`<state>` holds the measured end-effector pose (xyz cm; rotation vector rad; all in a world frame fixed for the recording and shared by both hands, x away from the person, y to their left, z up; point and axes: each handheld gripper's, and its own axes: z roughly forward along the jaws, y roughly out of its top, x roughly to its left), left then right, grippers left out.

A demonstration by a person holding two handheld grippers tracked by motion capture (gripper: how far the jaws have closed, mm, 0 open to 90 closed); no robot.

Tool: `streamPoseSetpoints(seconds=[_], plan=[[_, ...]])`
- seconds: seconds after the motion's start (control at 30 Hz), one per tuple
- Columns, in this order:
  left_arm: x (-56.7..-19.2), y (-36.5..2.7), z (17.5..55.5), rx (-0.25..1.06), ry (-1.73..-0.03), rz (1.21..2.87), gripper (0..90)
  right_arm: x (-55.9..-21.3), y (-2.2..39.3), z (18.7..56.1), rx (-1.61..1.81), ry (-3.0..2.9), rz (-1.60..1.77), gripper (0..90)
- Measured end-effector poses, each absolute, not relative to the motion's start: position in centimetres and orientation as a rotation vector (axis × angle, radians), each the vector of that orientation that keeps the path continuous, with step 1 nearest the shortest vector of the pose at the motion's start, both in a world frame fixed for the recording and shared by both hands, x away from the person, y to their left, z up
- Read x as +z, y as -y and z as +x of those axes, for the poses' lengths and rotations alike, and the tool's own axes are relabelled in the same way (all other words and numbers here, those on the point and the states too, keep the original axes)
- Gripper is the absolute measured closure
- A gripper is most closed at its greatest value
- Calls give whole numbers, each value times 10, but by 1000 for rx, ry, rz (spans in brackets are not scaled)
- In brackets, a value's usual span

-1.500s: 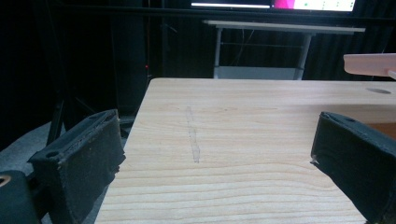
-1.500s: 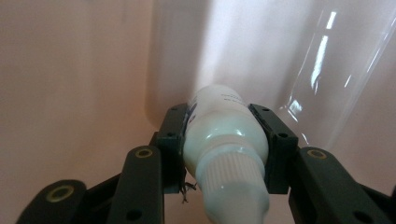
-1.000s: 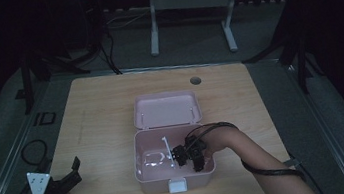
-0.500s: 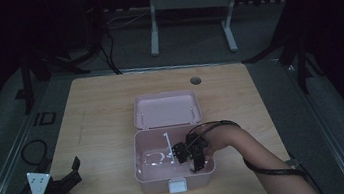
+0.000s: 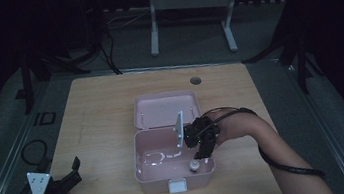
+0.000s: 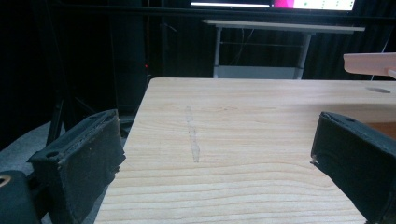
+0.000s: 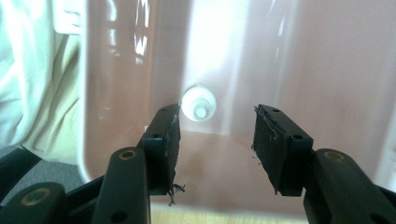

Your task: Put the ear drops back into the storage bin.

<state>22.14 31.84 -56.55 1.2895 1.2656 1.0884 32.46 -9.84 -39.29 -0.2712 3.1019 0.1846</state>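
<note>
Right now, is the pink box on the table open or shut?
Open. The pink box has its lid flipped back flat on the table, and the right gripper reaches inside.

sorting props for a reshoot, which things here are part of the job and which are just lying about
In use:
pink box, lid open
small white round piece inside it
right claw, open over the piece

Idle:
left claw, open at the table edge
</note>
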Motion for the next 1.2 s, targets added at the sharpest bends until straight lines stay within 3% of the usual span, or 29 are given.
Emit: streamPoseSetpoints(seconds=[0.67, 1.2], plan=[[-565, -318, 221, 1090, -1266, 1292, 24, -365, 148, 330, 250, -3035, -114, 504], [-565, -318, 221, 1091, -1267, 1293, 24, -413, 195, 346, 262, -3023, 142, 473]])
